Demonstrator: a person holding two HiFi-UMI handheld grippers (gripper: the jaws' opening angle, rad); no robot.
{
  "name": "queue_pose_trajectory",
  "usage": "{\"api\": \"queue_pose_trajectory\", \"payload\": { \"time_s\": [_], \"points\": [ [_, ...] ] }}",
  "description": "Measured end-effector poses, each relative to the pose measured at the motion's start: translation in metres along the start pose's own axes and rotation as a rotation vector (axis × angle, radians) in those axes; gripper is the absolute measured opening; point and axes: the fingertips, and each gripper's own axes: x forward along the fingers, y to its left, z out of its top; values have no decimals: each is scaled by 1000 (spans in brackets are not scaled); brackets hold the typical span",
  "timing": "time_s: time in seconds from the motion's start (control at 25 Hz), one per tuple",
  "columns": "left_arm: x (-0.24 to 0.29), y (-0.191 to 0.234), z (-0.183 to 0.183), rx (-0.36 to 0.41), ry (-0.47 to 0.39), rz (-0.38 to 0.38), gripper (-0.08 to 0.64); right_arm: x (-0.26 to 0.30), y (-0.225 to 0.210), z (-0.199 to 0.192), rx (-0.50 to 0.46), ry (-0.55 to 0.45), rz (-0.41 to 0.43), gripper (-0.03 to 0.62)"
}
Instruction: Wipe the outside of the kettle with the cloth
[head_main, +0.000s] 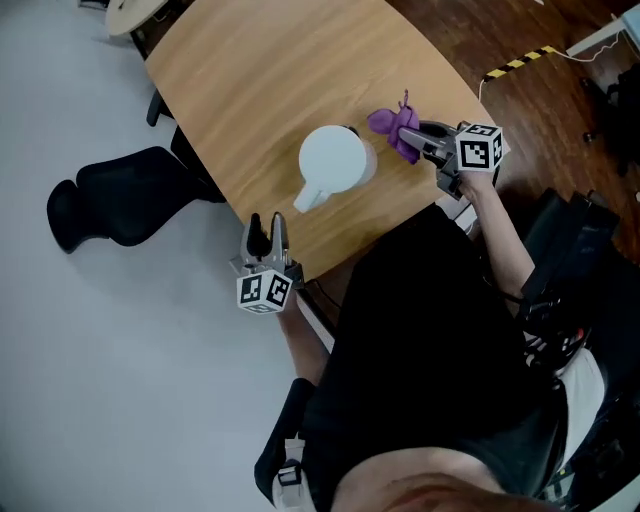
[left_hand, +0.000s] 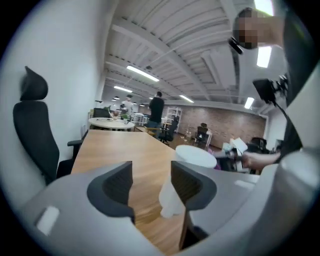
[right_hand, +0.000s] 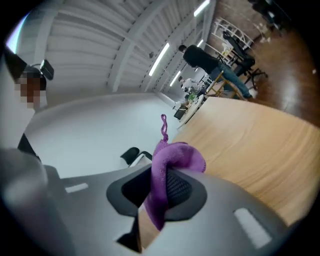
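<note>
A white kettle (head_main: 333, 160) stands near the front edge of the wooden table (head_main: 250, 80), its handle (head_main: 308, 197) pointing toward me. My left gripper (head_main: 266, 232) hovers at the table edge just short of the handle, jaws open and nothing between them. In the left gripper view, the kettle (left_hand: 195, 156) shows past the left gripper (left_hand: 152, 181). My right gripper (head_main: 424, 140) is to the kettle's right, shut on a purple cloth (head_main: 396, 128) that is bunched beside the kettle. In the right gripper view the cloth (right_hand: 175, 157) hangs pinched between the pads of the right gripper (right_hand: 157, 189).
A black office chair (head_main: 120, 195) stands left of the table, also in the left gripper view as the chair (left_hand: 32, 135). Yellow-black tape (head_main: 520, 63) marks the wooden floor at the far right. Farther back there are a round table (left_hand: 112, 122) and a standing person (left_hand: 156, 107).
</note>
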Motion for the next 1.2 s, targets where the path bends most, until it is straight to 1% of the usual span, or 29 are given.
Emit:
{"api": "queue_pose_trajectory", "payload": {
  "time_s": [0.04, 0.08, 0.12, 0.16, 0.2, 0.24, 0.32, 0.36, 0.44, 0.48, 0.52, 0.56, 0.6, 0.64, 0.68, 0.72, 0.8, 0.84, 0.88, 0.92, 0.96, 1.0, 1.04, 1.08, 1.12, 1.16, 1.2],
  "points": [
    [11, -14, 28, -46, -3, 3, 109, 6, 6, 5, 52, -29, 66, 58],
    [27, -39, 50, -68, -2, -17, 106, 9, 12, 14, 87, -63, 142, 60],
    [45, -66, 61, -64, 12, -31, 103, 9, 20, 22, 112, -101, 224, 58],
    [61, -90, 60, -40, 37, -25, 105, 8, 26, 28, 133, -139, 303, 58],
    [76, -108, 49, -13, 70, 3, 133, 7, 30, 30, 152, -169, 369, 58],
    [89, -118, 33, 6, 108, 42, 153, 7, 31, 30, 174, -184, 419, 60],
    [110, -124, 4, 26, 184, 116, 166, 16, 20, 21, 225, -165, 467, 58],
    [119, -120, -4, 43, 216, 150, 167, 24, 11, 18, 248, -149, 481, 58],
    [133, -109, -6, 99, 265, 196, 161, 40, -7, 16, 271, -132, 522, 58],
    [138, -105, -5, 129, 284, 206, 152, 48, -20, 10, 286, -110, 516, 57],
    [141, -101, -6, 163, 299, 208, 149, 56, -39, -4, 317, -67, 469, 58],
    [142, -98, -7, 198, 307, 203, 149, 63, -62, -26, 359, -5, 386, 58],
    [140, -95, -8, 231, 307, 190, 152, 68, -87, -51, 390, 66, 286, 58],
    [137, -92, -8, 261, 300, 169, 141, 71, -109, -74, 397, 141, 186, 58],
    [135, -87, -7, 294, 290, 143, 118, 72, -127, -95, 388, 214, 97, 58],
    [134, -82, -6, 331, 276, 113, 122, 72, -139, -113, 369, 280, 29, 58],
    [137, -68, 0, 387, 230, 54, 115, 74, -148, -135, 306, 380, -48, 58],
    [140, -59, 6, 378, 199, 39, 114, 75, -148, -140, 262, 413, -69, 58],
    [142, -50, 14, 339, 171, 46, 106, 75, -147, -142, 220, 431, -84, 58],
    [142, -43, 23, 286, 153, 80, 86, 75, -143, -138, 191, 424, -86, 58],
    [138, -38, 31, 238, 147, 135, 74, 72, -135, -127, 182, 384, -66, 58],
    [132, -38, 37, 202, 148, 194, 56, 67, -120, -109, 191, 311, -12, 58],
    [124, -43, 40, 174, 150, 241, 49, 60, -97, -85, 214, 217, 80, 58],
    [118, -52, 40, 149, 152, 264, 51, 51, -66, -60, 242, 122, 204, 58],
    [113, -62, 36, 127, 157, 265, 52, 42, -31, -38, 265, 47, 341, 58],
    [112, -72, 29, 115, 171, 256, 52, 34, 2, -23, 275, 0, 467, 58],
    [112, -81, 19, 110, 192, 243, 56, 30, 26, -17, 267, -20, 554, 58]
  ]
}}
